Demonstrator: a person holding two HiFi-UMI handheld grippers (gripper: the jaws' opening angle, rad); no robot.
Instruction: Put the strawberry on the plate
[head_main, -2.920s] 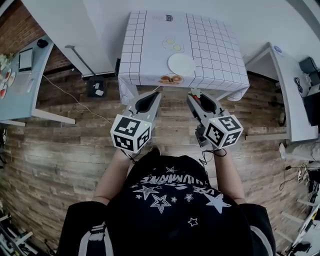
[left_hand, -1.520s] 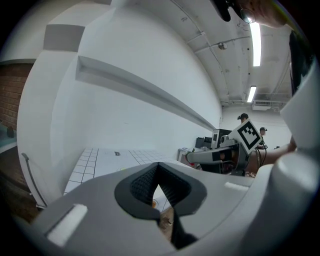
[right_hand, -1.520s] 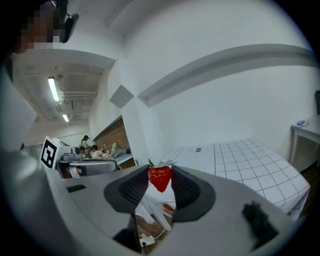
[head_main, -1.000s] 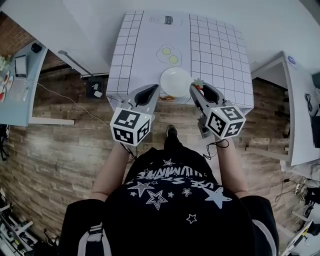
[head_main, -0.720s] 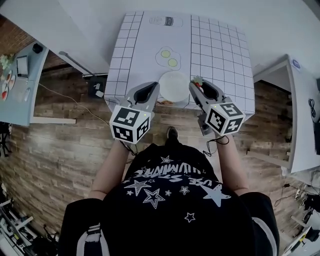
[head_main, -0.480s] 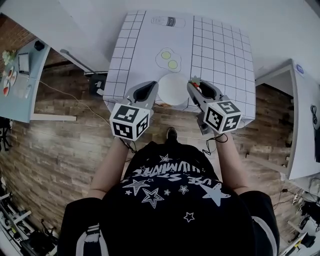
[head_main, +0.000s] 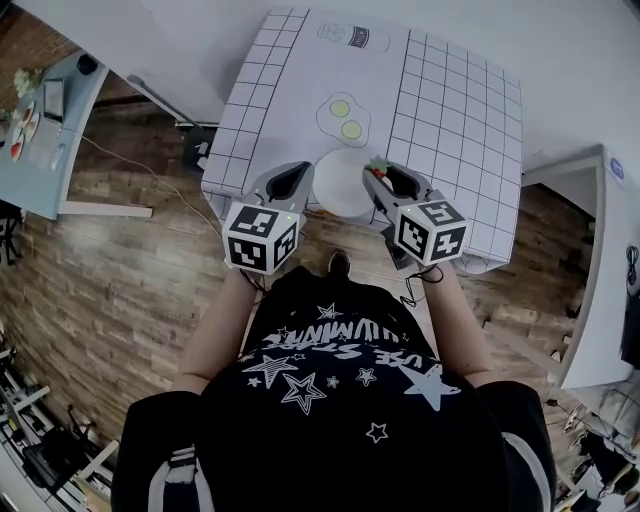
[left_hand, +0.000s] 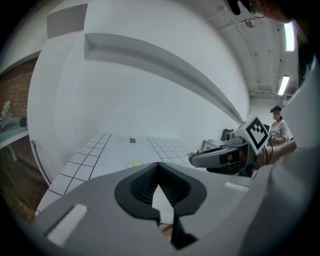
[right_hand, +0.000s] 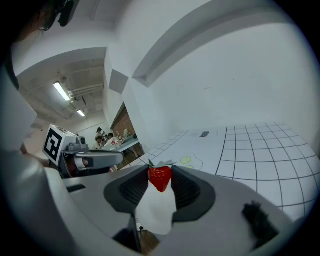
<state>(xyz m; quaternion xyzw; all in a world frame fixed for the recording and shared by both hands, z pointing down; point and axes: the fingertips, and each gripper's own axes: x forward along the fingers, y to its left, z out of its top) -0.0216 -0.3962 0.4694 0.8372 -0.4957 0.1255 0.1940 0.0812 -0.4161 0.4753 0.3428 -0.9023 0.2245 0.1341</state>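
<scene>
Right gripper view shows right tool (right_hand: 160, 172) pinching strawberry (right_hand: 160, 180); left tool (left_hand: 159, 172) closed.

- The strawberry (right_hand: 160, 179) is showing glossy red skin.
- The right claw (right_hand: 161, 175) is looking like matt grey plastic, its pads (right_hand: 186, 190) ribbed black.
- The surface (head_main: 450, 110) is wearing matt white cloth.
- The plate (head_main: 343, 182) is looking smooth.
- The floor (head_main: 120, 270) is showing wood planks.
</scene>
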